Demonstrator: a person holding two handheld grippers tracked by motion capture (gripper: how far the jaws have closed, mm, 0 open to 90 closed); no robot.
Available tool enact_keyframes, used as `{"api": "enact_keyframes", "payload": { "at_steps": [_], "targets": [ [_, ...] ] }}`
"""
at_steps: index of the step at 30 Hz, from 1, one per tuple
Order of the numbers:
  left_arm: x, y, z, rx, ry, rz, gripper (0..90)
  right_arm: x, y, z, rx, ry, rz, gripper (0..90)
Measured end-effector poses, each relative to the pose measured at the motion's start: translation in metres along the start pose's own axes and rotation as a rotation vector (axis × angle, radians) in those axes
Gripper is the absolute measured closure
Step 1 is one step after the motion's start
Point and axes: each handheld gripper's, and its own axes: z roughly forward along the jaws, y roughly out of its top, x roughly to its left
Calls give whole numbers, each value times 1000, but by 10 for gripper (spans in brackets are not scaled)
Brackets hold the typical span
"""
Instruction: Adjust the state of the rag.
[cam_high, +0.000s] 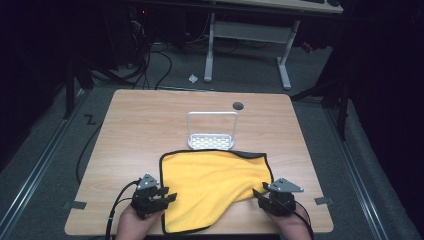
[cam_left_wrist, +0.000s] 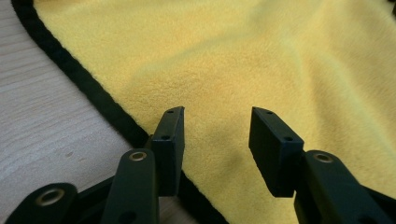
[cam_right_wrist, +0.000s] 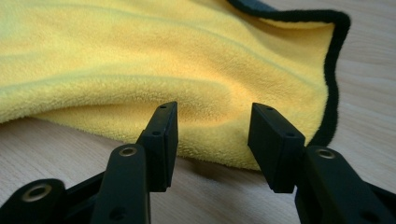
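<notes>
Both grippers, left (cam_high: 161, 196) and right (cam_high: 261, 196), had jaws spread, pinching nothing. Your cloth (cam_high: 212, 182) lay on the table (cam_high: 135, 125) between them, probably folded. It looked soft and floppy, so grab the black hem.

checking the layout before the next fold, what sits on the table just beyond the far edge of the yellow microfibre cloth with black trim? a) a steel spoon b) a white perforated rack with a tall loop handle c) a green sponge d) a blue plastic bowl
b: in the high view a white perforated rack with a tall loop stands just past the far edge of the yellow cloth.
</notes>
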Motion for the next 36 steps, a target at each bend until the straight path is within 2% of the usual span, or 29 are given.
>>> {"api": "enact_keyframes", "payload": {
  "at_steps": [3,5,6,7,9,13,16,19,22,25,28,30,33,34,36],
  "targets": [
    [-2,0,2,-7,29,26,610,-1,-2,10,43,-2,3,557],
    [-4,0,3,-7,58,58,637,-3,-1,13,43,2,6,649],
    [-6,0,3,-8,72,73,649,-2,0,13,46,-4,1,747],
    [-6,0,4,-6,83,86,649,-2,0,13,46,-4,1,747],
    [-7,1,4,-6,95,93,660,0,2,14,48,-15,-18,822],
    [-5,2,5,-12,107,95,677,1,3,9,32,-33,-30,840],
    [-2,4,6,-12,111,90,683,-3,8,-6,-20,-42,-7,841],
    [3,9,10,-7,132,102,687,-4,20,-18,-72,-49,-7,843],
    [9,15,14,-8,167,100,687,-3,39,-16,-90,-59,-41,845],
    [16,14,13,-23,193,82,685,0,61,0,-84,-49,-68,850],
    [18,13,9,-30,195,50,656,4,79,30,-52,-28,-77,849],
    [18,12,7,-34,193,54,641,9,86,53,-12,-22,-91,847],
    [17,10,3,-37,178,56,630,11,90,81,38,-19,-85,821],
    [17,10,3,-36,177,57,628,10,90,86,43,-18,-83,790],
    [19,8,1,-33,170,52,627,10,91,84,29,-14,-74,738]
  ]
}}
